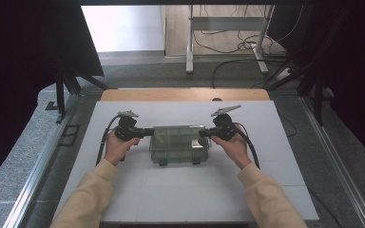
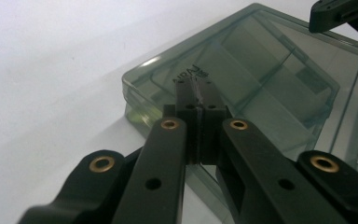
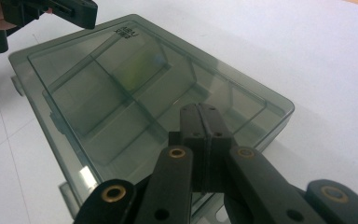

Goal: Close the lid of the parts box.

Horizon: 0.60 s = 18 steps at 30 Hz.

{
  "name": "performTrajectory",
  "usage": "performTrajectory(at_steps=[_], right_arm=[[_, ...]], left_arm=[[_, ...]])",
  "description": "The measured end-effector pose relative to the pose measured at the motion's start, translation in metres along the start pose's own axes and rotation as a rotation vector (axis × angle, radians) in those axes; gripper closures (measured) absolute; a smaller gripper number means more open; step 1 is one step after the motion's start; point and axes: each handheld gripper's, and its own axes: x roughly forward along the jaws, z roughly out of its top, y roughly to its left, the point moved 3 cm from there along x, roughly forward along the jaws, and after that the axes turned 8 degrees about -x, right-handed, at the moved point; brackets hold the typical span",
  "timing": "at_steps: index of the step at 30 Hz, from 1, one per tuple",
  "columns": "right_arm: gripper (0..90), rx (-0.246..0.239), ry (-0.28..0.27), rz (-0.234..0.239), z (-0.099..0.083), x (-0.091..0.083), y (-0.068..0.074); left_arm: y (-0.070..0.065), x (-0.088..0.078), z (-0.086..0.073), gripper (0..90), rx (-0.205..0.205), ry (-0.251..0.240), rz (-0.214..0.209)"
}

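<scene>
A white table [image 1: 171, 190] carries one smoky, closed compartment box [image 1: 178, 145] lying flat.

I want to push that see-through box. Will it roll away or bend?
Probably neither. The box lies flat and low on the white table, so it should slide. Its straight walls and dividers look like stiff plastic. The compartments look empty, so it's likely light.

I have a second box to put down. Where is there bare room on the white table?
Bare: the white table between the sleeves, and its far strip beyond the compartment box. Crowded: both box ends, where the left hand-held gripper and right hand-held gripper sit.
</scene>
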Motion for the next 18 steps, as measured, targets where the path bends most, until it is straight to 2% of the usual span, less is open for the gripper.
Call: performTrajectory(at_steps=[10, 18], right_arm=[[90.0, -0.012, 0.006, -0.003, -0.002, 0.0, 0.002], [90.0, -0.006, 0.029, -0.002, -0.01, 0.003, 0.003]], left_arm=[[-0.004, 0.0, -0.006, 89.8, 0.008, 0.011, -0.002], [-0.006, 0.0, -0.01, 89.8, 0.012, 0.022, -0.005]])
